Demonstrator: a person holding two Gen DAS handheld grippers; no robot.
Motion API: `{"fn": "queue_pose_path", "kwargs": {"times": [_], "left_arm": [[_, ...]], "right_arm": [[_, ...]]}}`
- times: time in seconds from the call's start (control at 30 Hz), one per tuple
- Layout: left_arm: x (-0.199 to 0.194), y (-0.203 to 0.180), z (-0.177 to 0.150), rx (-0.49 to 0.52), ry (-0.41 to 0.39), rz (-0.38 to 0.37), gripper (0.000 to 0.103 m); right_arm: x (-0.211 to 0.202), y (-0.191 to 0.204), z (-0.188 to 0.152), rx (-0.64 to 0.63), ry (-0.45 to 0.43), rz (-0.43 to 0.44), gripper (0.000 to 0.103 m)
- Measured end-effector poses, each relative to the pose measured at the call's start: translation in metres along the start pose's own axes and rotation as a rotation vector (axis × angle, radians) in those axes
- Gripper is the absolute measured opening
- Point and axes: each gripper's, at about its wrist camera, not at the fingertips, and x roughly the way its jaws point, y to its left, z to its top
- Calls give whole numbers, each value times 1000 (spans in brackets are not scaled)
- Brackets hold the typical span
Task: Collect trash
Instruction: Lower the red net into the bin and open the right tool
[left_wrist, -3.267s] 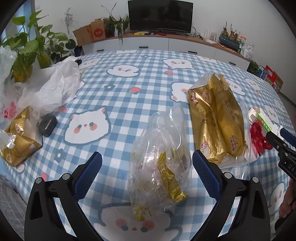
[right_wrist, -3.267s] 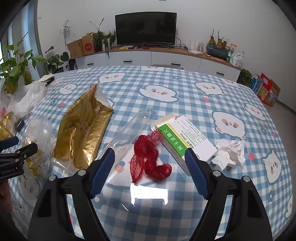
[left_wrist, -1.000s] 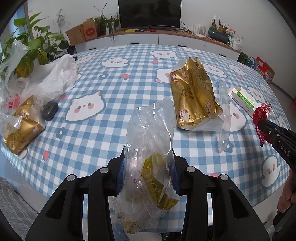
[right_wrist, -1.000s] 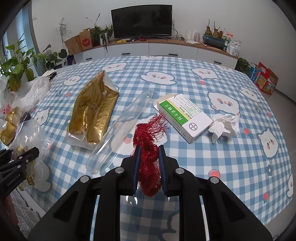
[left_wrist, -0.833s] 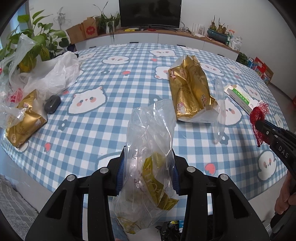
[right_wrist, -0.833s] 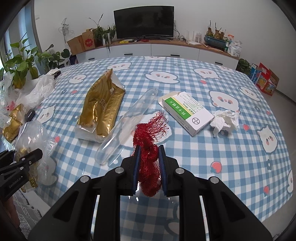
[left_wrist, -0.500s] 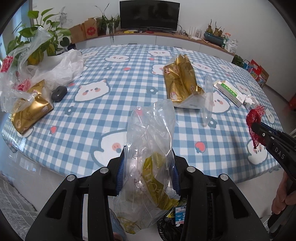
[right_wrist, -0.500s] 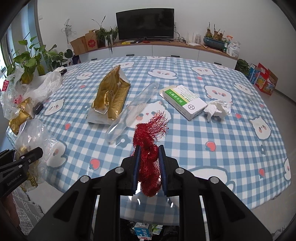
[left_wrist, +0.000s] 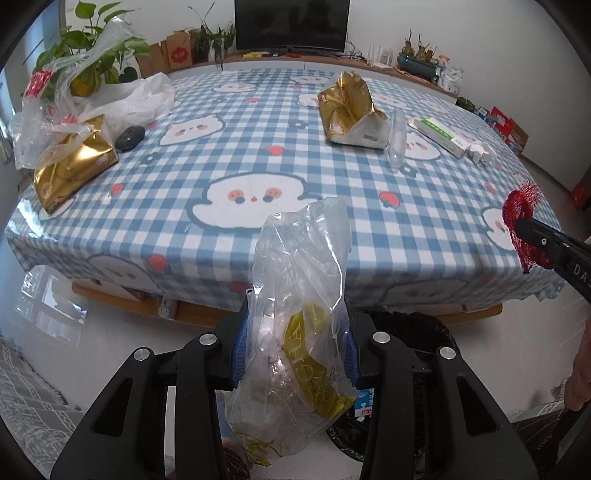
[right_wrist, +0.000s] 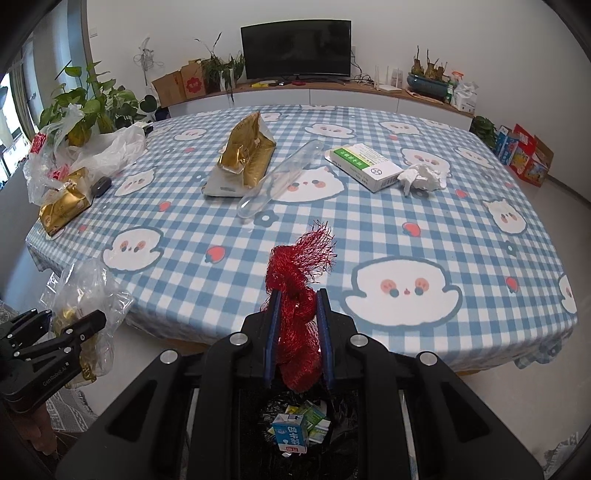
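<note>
Left wrist view: the left gripper (left_wrist: 295, 343) pinches a crumpled clear plastic bag with a gold wrapper inside (left_wrist: 301, 321), held off the near edge of the blue-checked tablecloth table (left_wrist: 332, 184), above the floor. At the right, the right gripper (left_wrist: 535, 240) clamps a red mesh net (left_wrist: 519, 206).

Right wrist view: the right gripper (right_wrist: 295, 332) is pressed tight on the red mesh net (right_wrist: 297, 288), past the table's near edge and above a black-lined bin holding small cartons (right_wrist: 295, 432). A gold foil bag (right_wrist: 247, 155), a clear plastic tube (right_wrist: 280, 181), a white-and-green box (right_wrist: 364, 166) and a crumpled white tissue (right_wrist: 423, 177) lie toward the far side.
</note>
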Motion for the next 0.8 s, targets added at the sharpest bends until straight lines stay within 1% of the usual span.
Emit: {"fn": "queue_pose_path", "kwargs": {"times": [0.17,0.23,0.33,0.4,0.47,0.57,0.8], "left_arm": [[3,-2,-22,6,10,-1,40],[8,-3,-30,6,26,-2,40],[15,-5,-42,10,31,10,40],[19,-7,-49,1,38,-2,40],[24,-10,-55,14,36,-2,40],[32,-11,-62,12,41,-16,40],[56,-9,-78,9,83,4,40]], "right_arm": [[-4,5,-24,-9,10,2,18],[-2,9,-34,-23,13,-13,18],[6,12,-50,-19,42,-8,18],[13,14,-61,-14,58,5,18],[21,17,-72,-13,82,9,18],[32,21,-83,-24,107,8,18],[62,15,-102,18,184,5,18]]}}
